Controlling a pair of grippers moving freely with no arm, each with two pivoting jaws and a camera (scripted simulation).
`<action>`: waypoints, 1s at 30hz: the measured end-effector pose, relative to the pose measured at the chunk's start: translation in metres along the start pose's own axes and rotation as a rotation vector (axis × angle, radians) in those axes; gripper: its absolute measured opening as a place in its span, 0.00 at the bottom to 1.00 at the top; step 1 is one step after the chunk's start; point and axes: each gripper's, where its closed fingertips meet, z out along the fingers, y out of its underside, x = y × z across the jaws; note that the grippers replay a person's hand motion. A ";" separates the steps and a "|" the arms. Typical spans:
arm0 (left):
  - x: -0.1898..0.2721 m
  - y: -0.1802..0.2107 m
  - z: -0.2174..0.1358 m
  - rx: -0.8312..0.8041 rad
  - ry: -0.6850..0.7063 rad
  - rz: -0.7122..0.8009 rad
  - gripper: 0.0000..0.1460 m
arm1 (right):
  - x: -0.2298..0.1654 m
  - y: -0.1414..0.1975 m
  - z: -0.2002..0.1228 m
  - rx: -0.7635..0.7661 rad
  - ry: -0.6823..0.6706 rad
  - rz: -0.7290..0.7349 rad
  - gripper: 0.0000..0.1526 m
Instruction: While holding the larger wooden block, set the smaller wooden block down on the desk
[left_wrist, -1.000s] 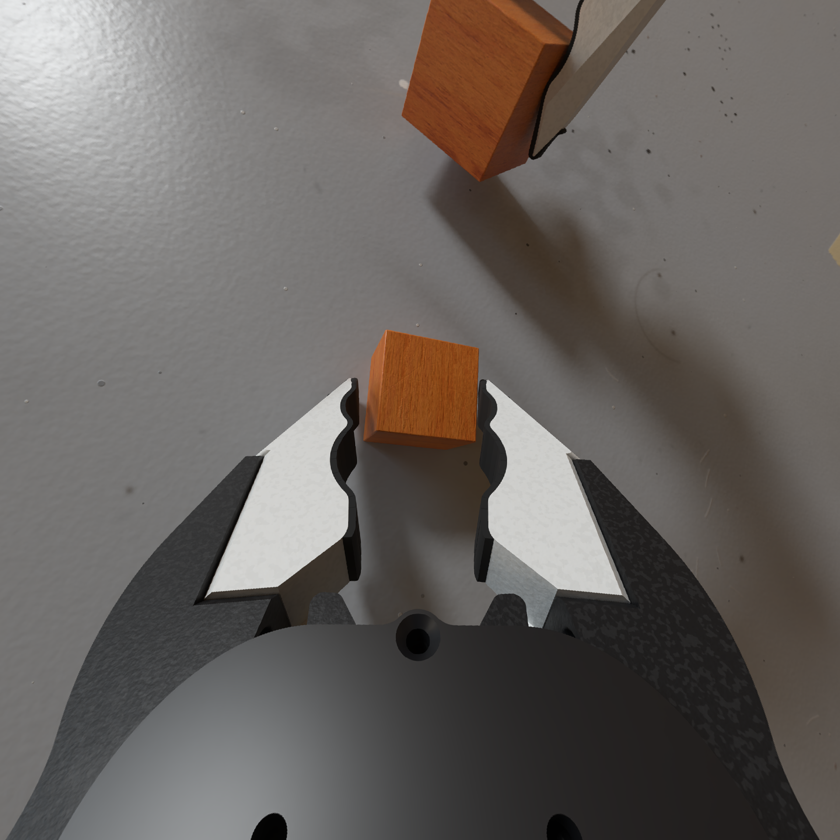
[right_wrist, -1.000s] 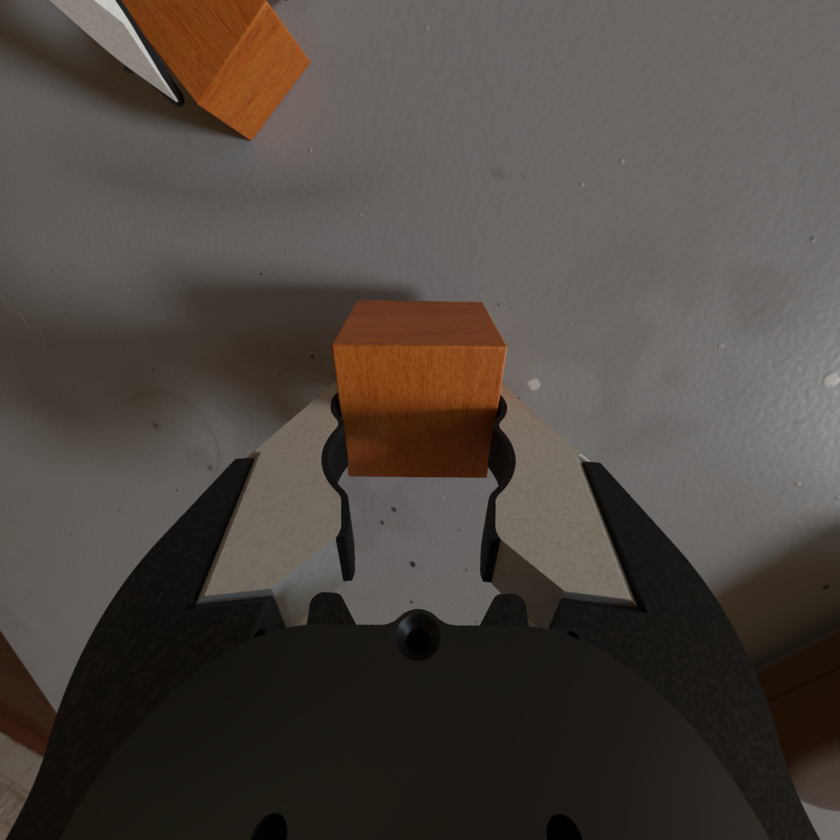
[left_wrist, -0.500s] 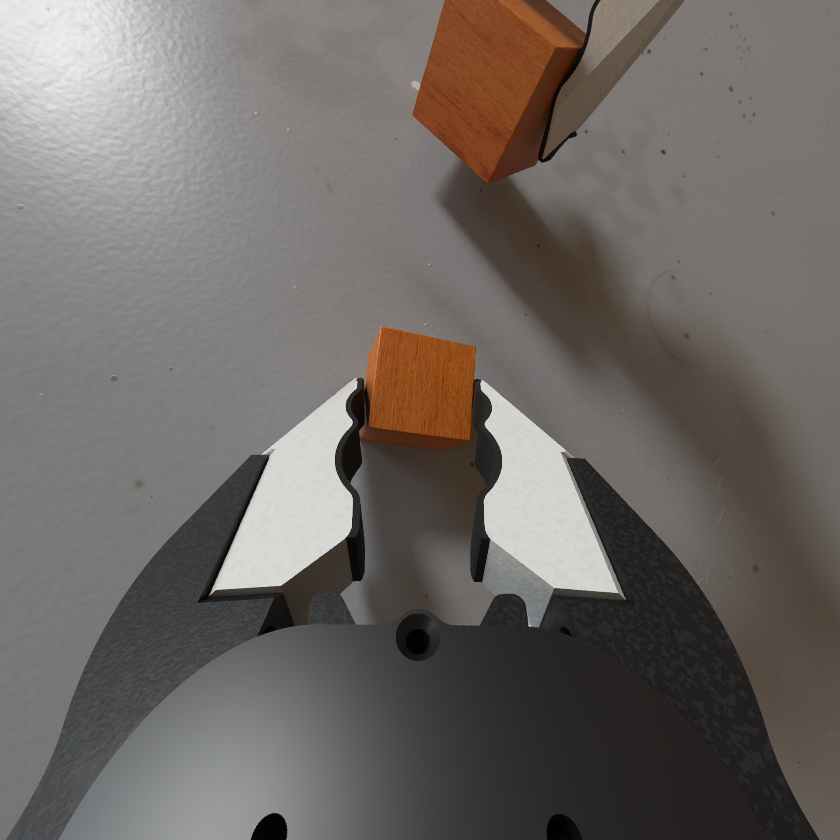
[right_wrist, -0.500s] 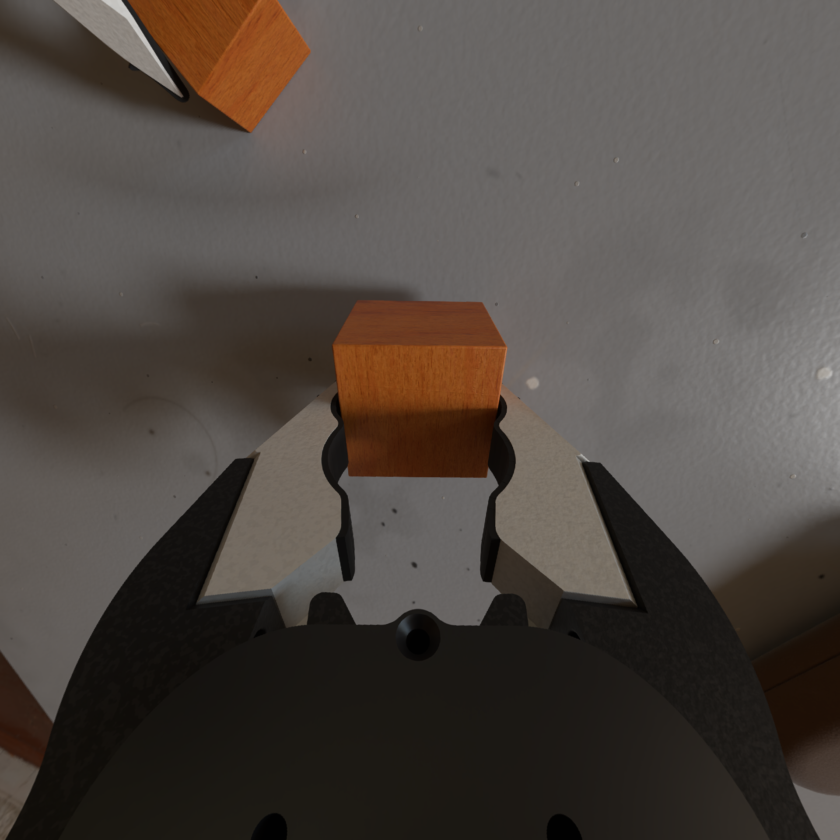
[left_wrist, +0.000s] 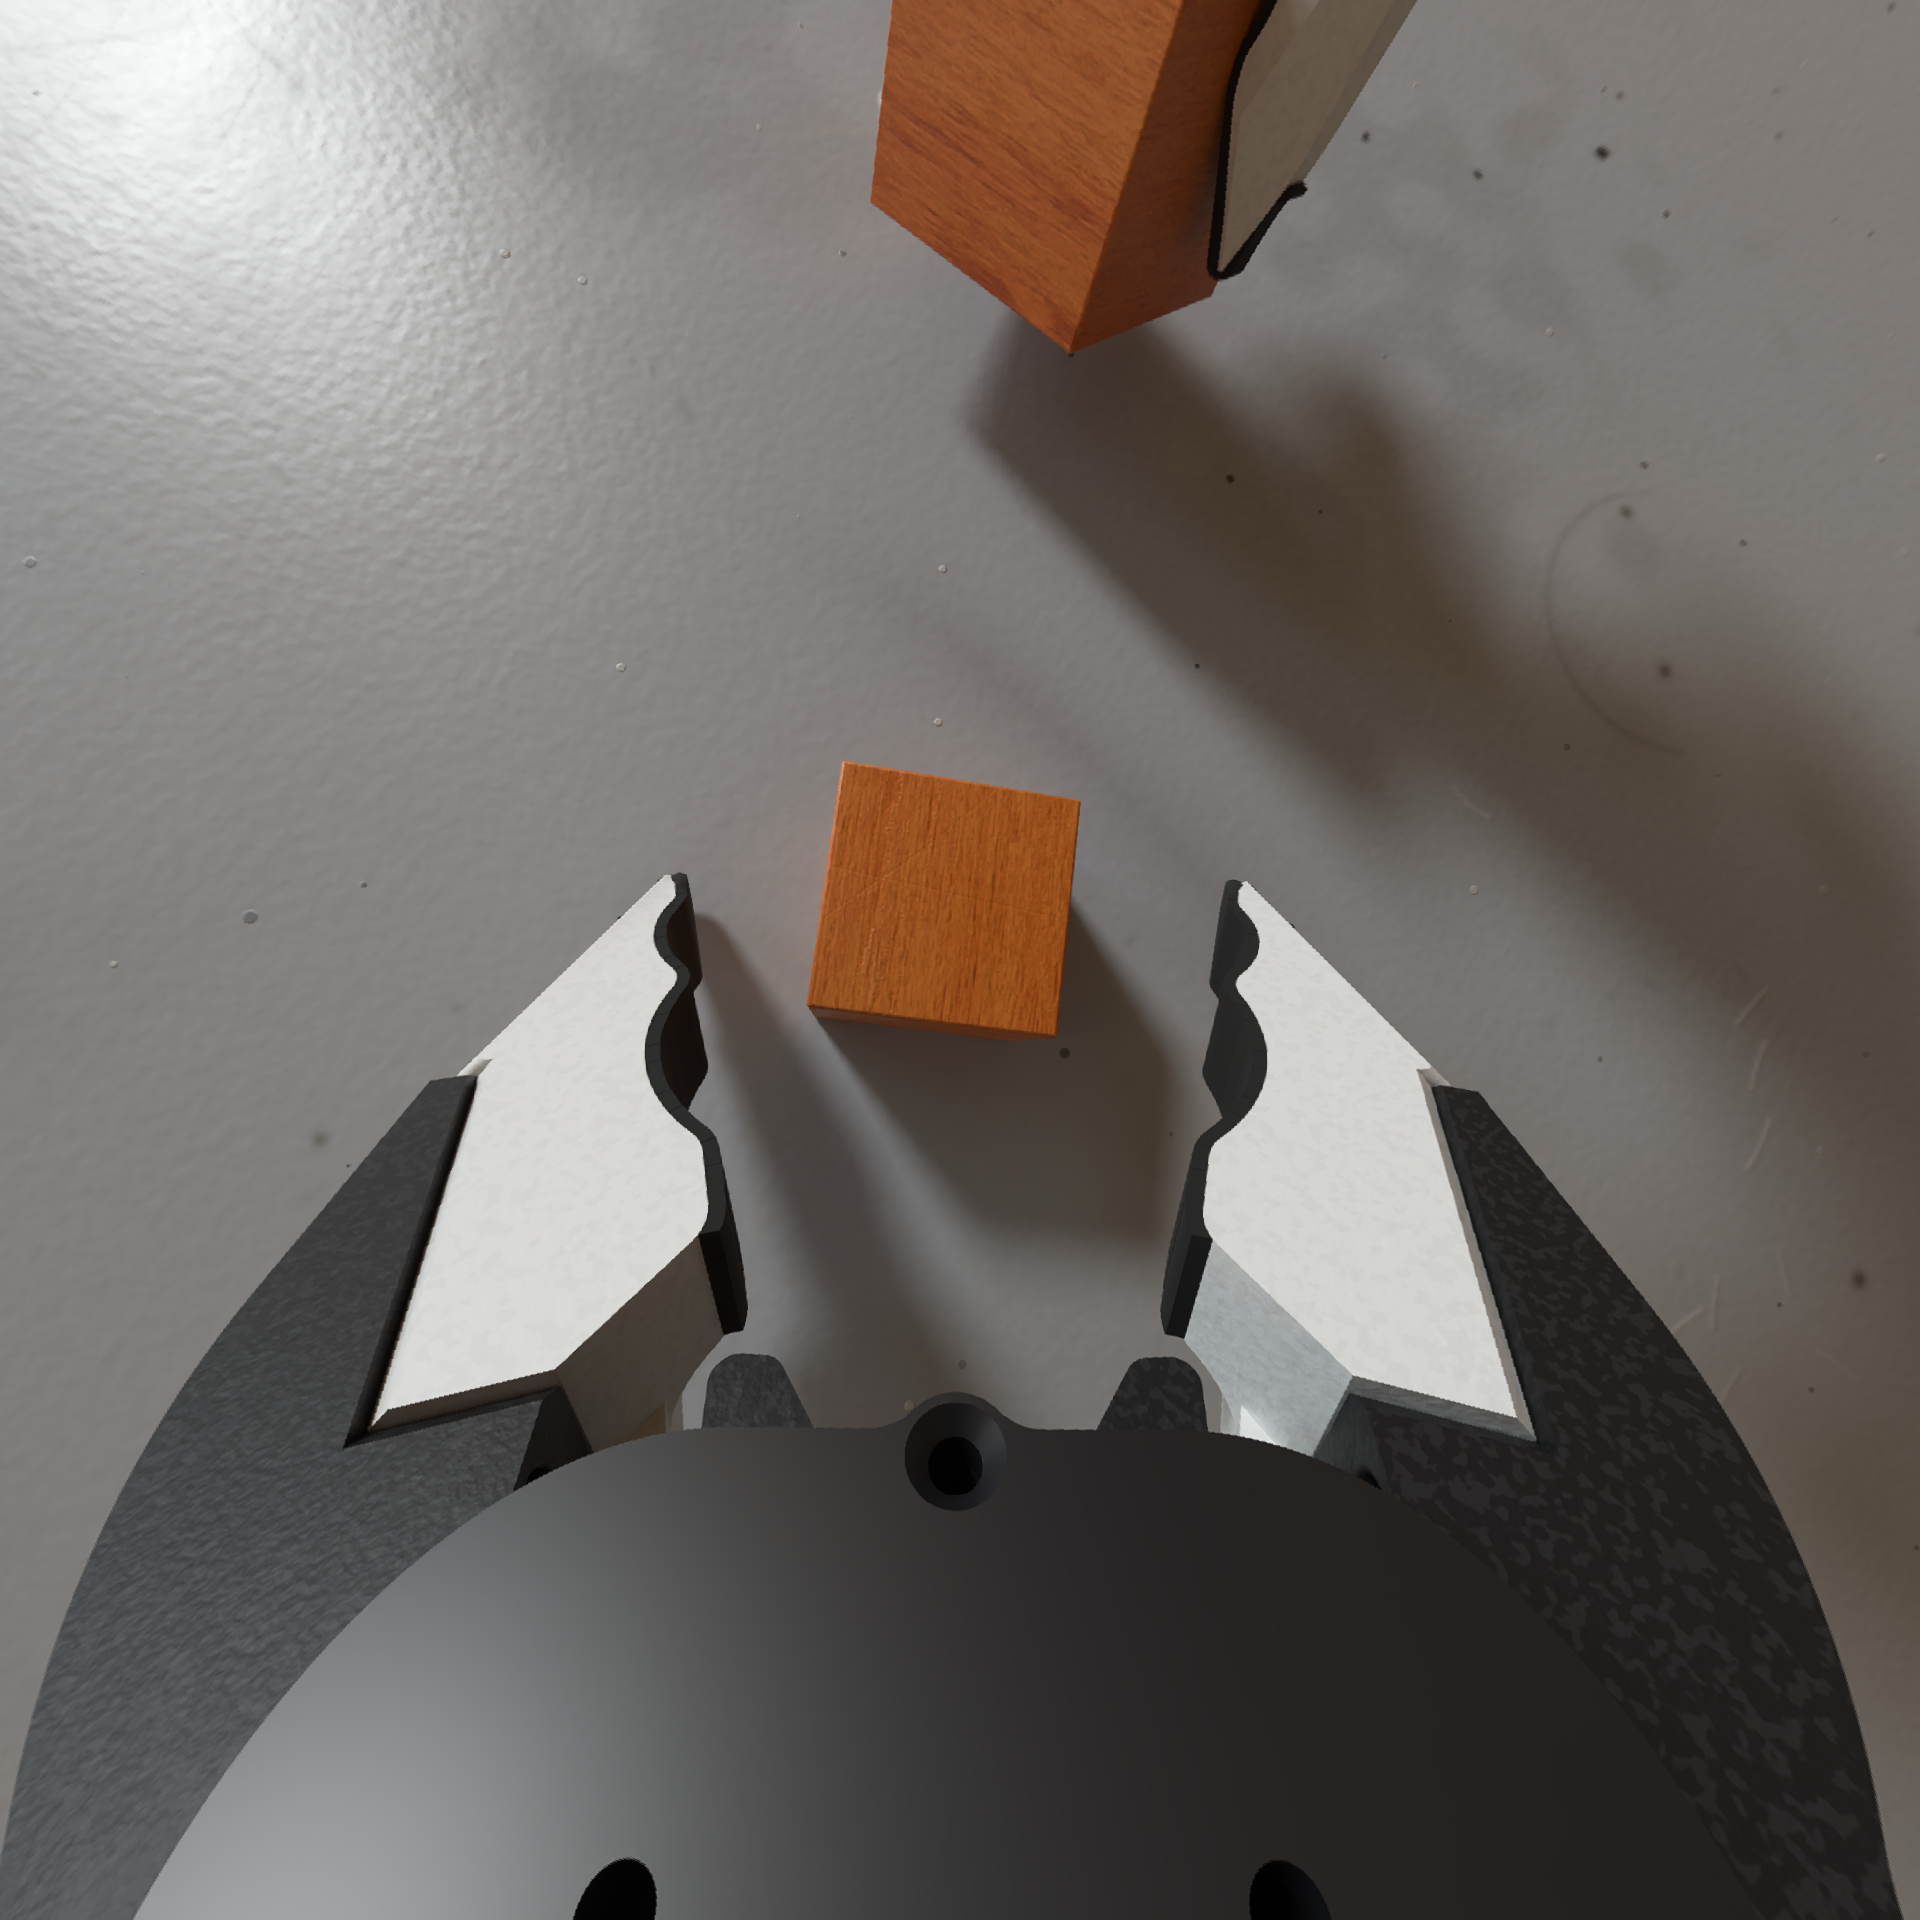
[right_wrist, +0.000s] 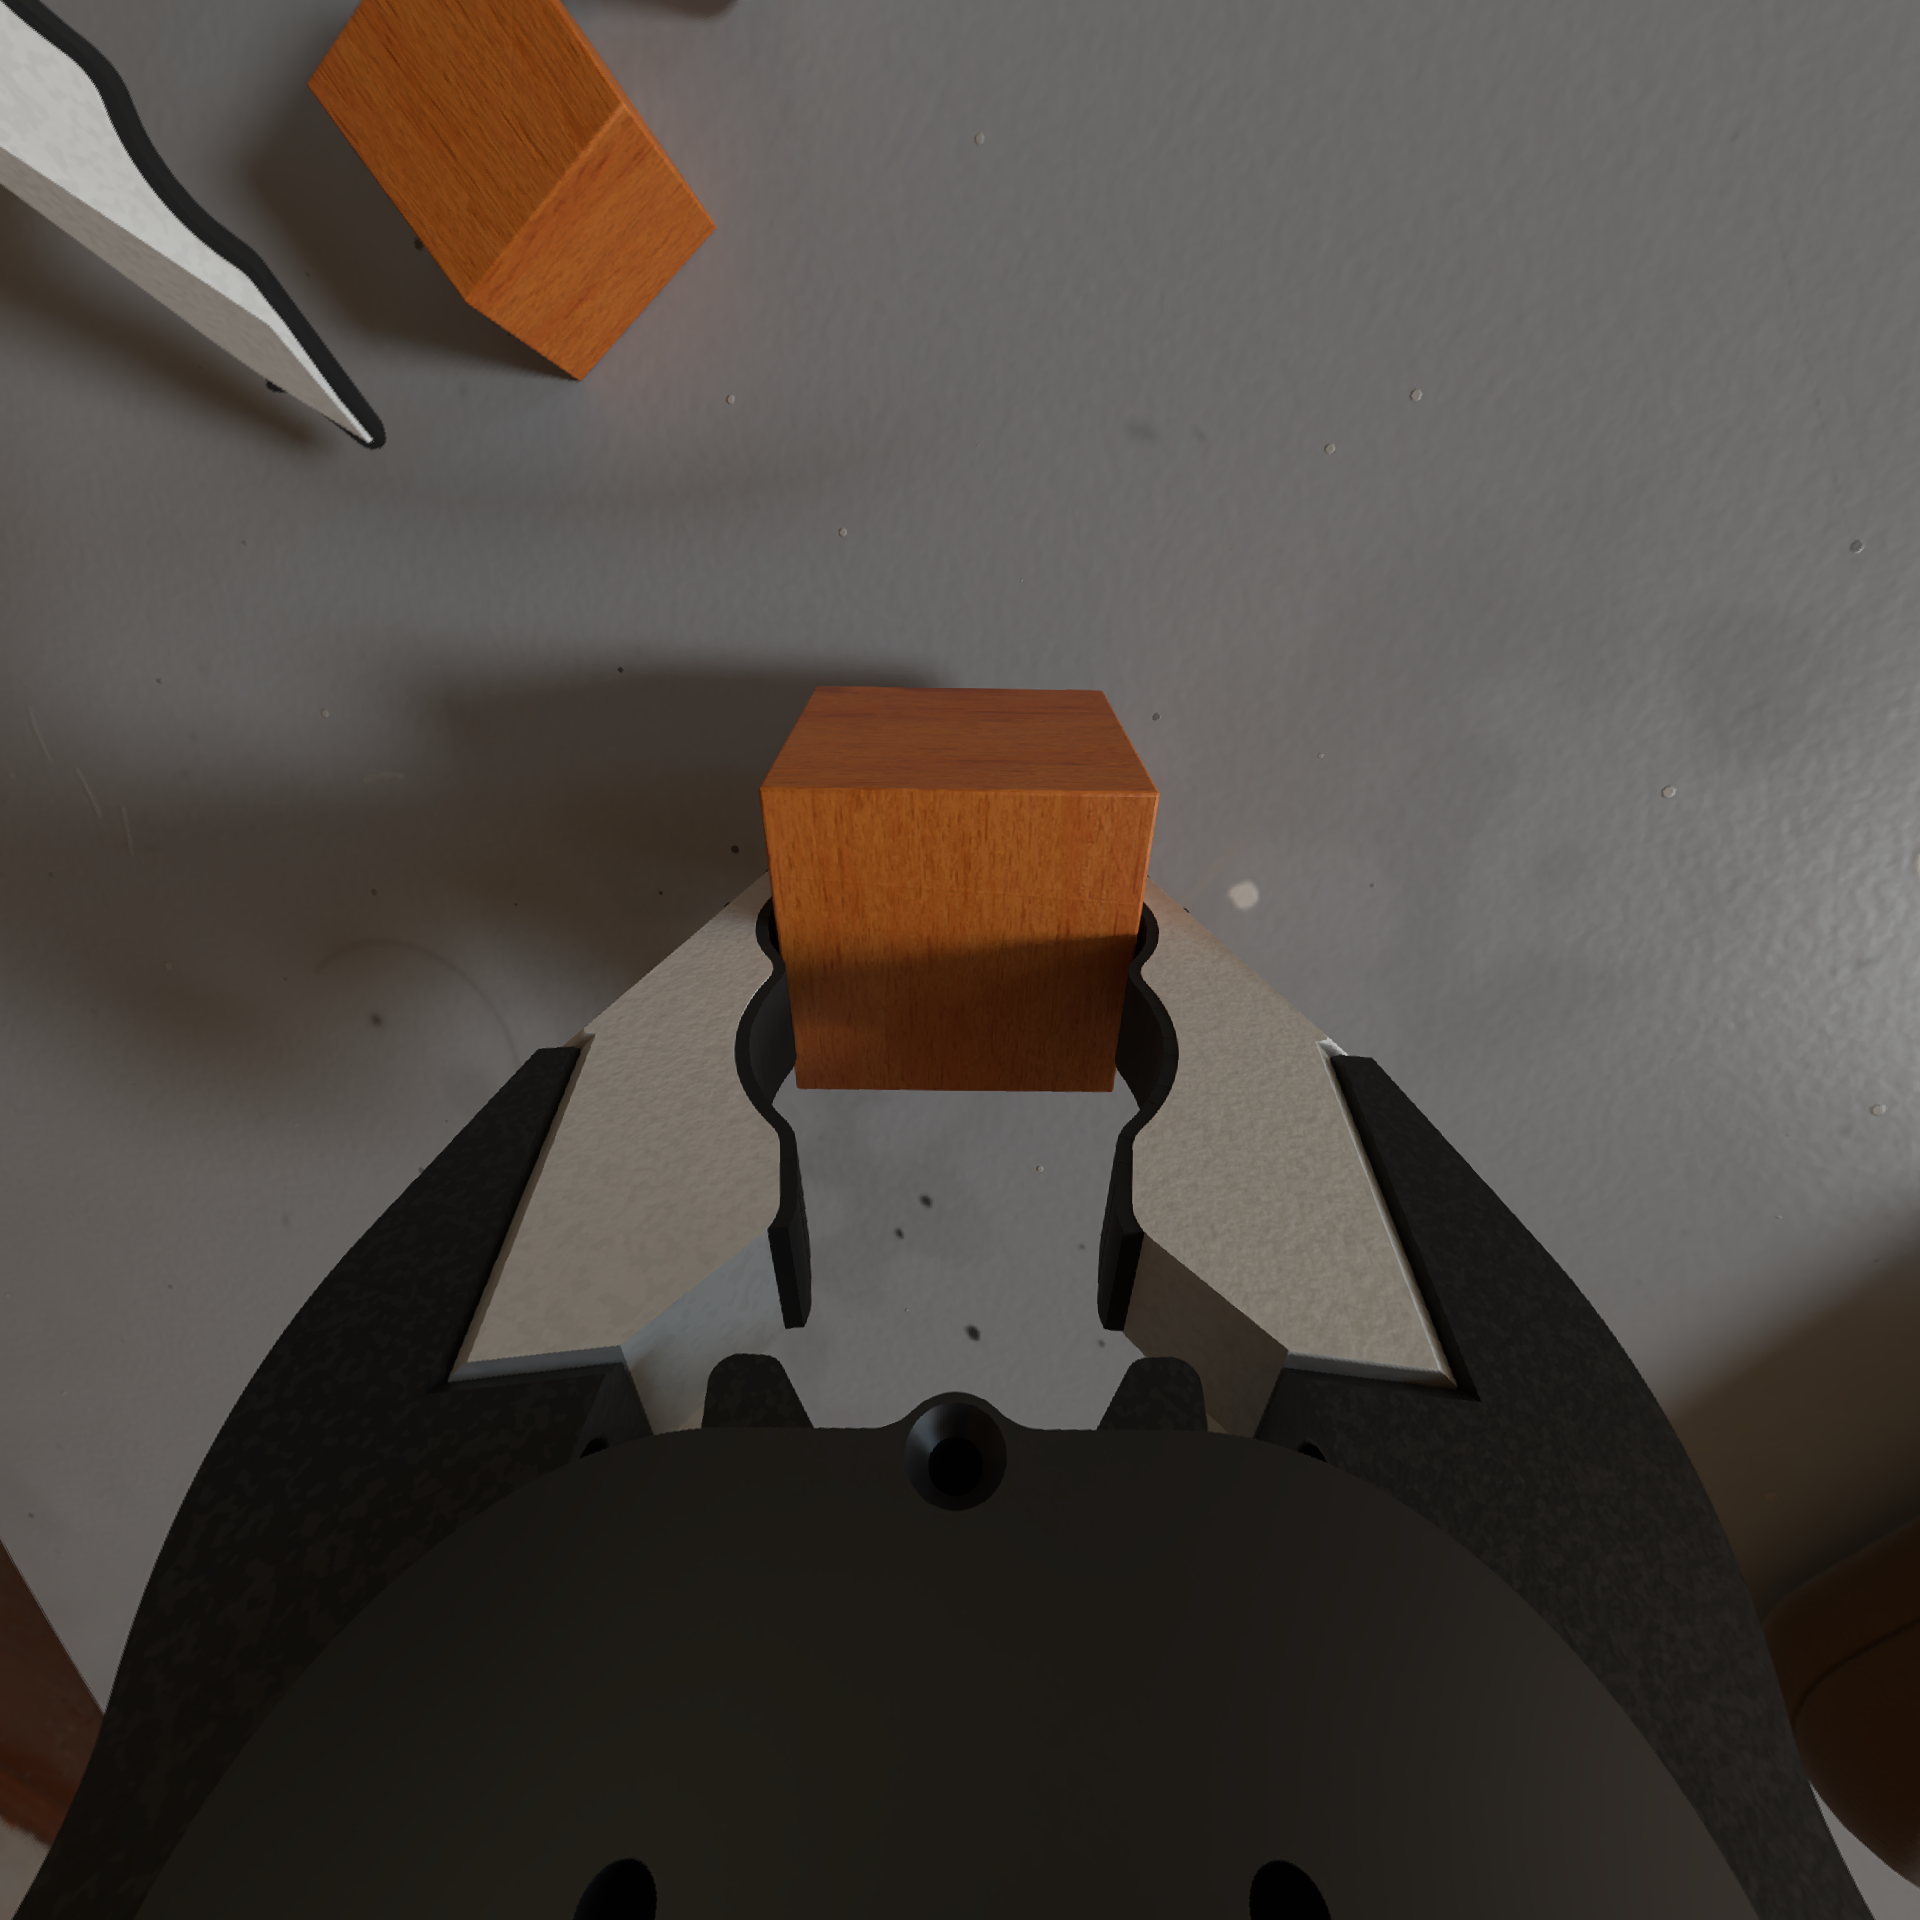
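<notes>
The smaller wooden block sits on the grey worktop, flat on one face as far as the left wrist view shows, with a thin shadow hugging its 3 o'clock edge. The left tool is spread wide: its two fingers stand clear of the block at 9 and 3 o'clock, with bare worktop showing on both sides, so nothing touches the block. In the right wrist view the same block lies toward 11 o'clock, with one finger of the left tool apart from it at 10 o'clock.

The right tool is clamped on the larger wooden block, both pads pressed against its sides. From the left wrist view that block appears at 12 o'clock, raised off the worktop, its shadow cast below it and offset toward 4 o'clock.

Judging by this, the main step looks done: the small block is down and released while the large one is gripped. What is probably left is only for the left tool to draw away without nudging the small block, and for the right tool to hold its grip meanwhile.
</notes>
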 end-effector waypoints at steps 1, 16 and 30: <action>-0.001 0.000 0.000 -0.010 -0.005 0.008 0.67 | 0.000 0.000 0.000 -0.008 0.004 -0.004 0.40; -0.002 -0.003 0.002 -0.020 0.000 -0.003 0.69 | 0.004 0.001 0.000 -0.034 -0.002 -0.012 0.40; 0.005 0.005 0.008 -0.051 -0.073 0.093 0.80 | 0.005 0.002 0.001 -0.040 -0.029 0.006 0.40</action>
